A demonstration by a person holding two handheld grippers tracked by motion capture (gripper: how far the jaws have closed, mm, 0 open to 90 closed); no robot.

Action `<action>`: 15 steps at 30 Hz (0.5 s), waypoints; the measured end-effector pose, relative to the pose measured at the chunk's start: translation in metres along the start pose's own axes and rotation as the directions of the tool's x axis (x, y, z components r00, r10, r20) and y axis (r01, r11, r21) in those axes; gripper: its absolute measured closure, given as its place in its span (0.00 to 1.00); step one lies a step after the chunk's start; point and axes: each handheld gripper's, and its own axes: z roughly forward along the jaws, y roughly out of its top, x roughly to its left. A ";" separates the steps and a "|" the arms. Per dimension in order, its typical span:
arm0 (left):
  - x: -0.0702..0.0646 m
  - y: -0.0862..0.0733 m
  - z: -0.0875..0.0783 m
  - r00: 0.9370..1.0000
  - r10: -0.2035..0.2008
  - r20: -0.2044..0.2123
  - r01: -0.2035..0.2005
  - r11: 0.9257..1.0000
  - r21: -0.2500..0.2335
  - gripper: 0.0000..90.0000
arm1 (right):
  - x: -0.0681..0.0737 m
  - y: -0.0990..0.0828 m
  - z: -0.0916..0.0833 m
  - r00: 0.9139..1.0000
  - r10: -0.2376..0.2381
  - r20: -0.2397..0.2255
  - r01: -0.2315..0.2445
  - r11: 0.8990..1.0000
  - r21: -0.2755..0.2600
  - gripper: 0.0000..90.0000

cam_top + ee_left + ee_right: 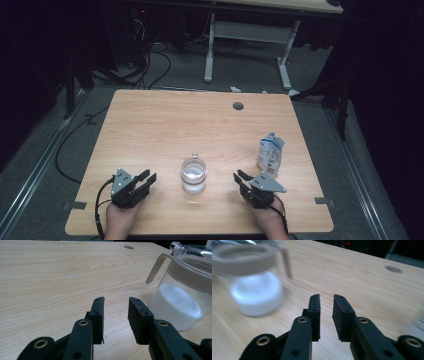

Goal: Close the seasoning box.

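A clear glass jar (193, 174) with a pale lid and a thin side handle stands near the front middle of the wooden table (165, 120), partly filled with white powder. My left gripper (148, 179) lies left of it, open with nothing between its pads; in the left gripper view (116, 300) the jar (180, 302) stands close on the right. My right gripper (240, 177) lies right of the jar, its jaws a narrow gap apart and empty. The right gripper view (327, 297) has the jar (254, 287) blurred at upper left.
A white and blue pouch (270, 155) stands upright just beyond my right gripper. A round cable hole (238, 106) sits near the table's far edge. Behind the table are a white desk frame (210, 50) and floor cables.
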 end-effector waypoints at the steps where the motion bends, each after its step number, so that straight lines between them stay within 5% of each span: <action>1: 0.000 0.001 0.000 1.000 0.004 -0.001 -0.004 1.000 0.000 0.73 | -0.008 -0.004 -0.004 1.000 0.009 0.017 -0.009 1.000 0.005 0.81; 4: -0.001 0.003 0.001 1.000 0.012 -0.004 -0.012 1.000 -0.003 0.72 | -0.024 -0.011 -0.015 0.998 0.030 0.053 -0.031 0.999 0.010 0.78; 7: -0.003 0.003 0.000 1.000 0.013 -0.005 -0.013 1.000 -0.005 0.71 | -0.049 -0.022 -0.045 0.989 0.084 0.126 -0.083 0.996 -0.014 0.74; 10: -0.004 0.003 0.002 1.000 0.018 -0.006 -0.018 1.000 0.004 0.70 | -0.056 -0.028 -0.058 0.984 0.103 0.146 -0.100 0.995 -0.029 0.74; 15: -0.007 0.003 0.007 1.000 0.019 -0.003 -0.019 1.000 0.013 0.69 | -0.057 -0.028 -0.058 0.984 0.107 0.144 -0.103 0.994 -0.036 0.73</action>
